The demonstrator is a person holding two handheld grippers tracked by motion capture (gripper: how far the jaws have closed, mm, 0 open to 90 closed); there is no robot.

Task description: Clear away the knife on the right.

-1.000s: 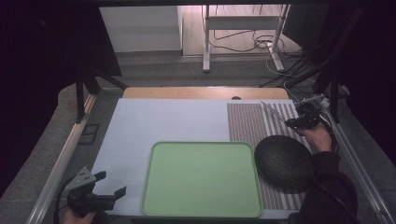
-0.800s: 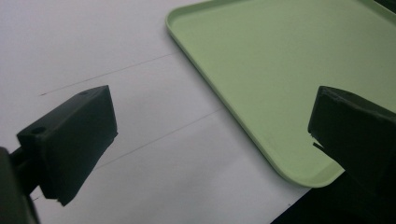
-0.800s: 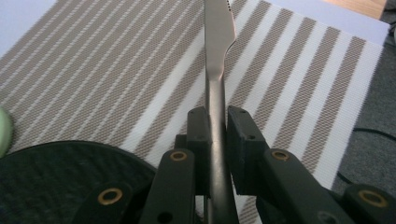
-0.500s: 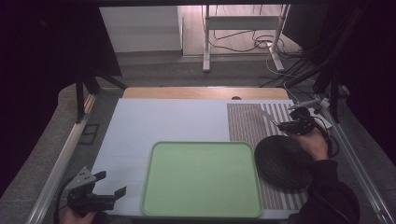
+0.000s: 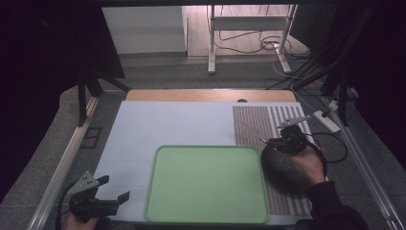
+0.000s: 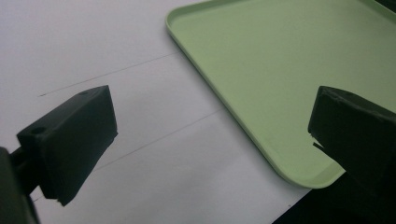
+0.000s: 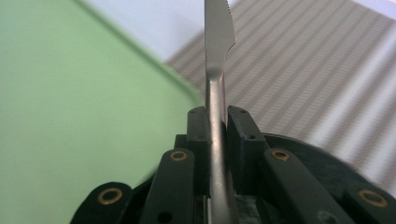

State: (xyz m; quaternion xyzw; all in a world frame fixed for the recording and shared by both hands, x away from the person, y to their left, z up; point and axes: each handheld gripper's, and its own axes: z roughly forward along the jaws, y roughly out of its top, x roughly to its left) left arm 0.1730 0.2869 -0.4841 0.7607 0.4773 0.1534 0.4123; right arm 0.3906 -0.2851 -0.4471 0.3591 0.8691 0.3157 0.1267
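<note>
While your right gripper [image 7: 215, 122] fingers clamp a table knife [image 7: 217, 56], the green tray [image 5: 206, 184] waits empty; left gripper [image 6: 210, 140] gapes, holding nothing.

The desk [image 5: 210, 95] shows a strip of bare wood along its far edge; the rest lies under a pale sheet [image 5: 167, 127] that runs from the left side to the middle and on to the near edge. A striped placemat [image 5: 258, 122], brown and white in fine lines, covers the right part of the desk, touching the sheet's right border. A light green tray [image 5: 206, 184] with rounded corners and a low raised rim rests flat on the sheet near the front edge, its right rim reaching over the placemat's left border. A dark round bowl [image 5: 285, 170] sits on the placemat, just beside the tray's right rim.
</note>
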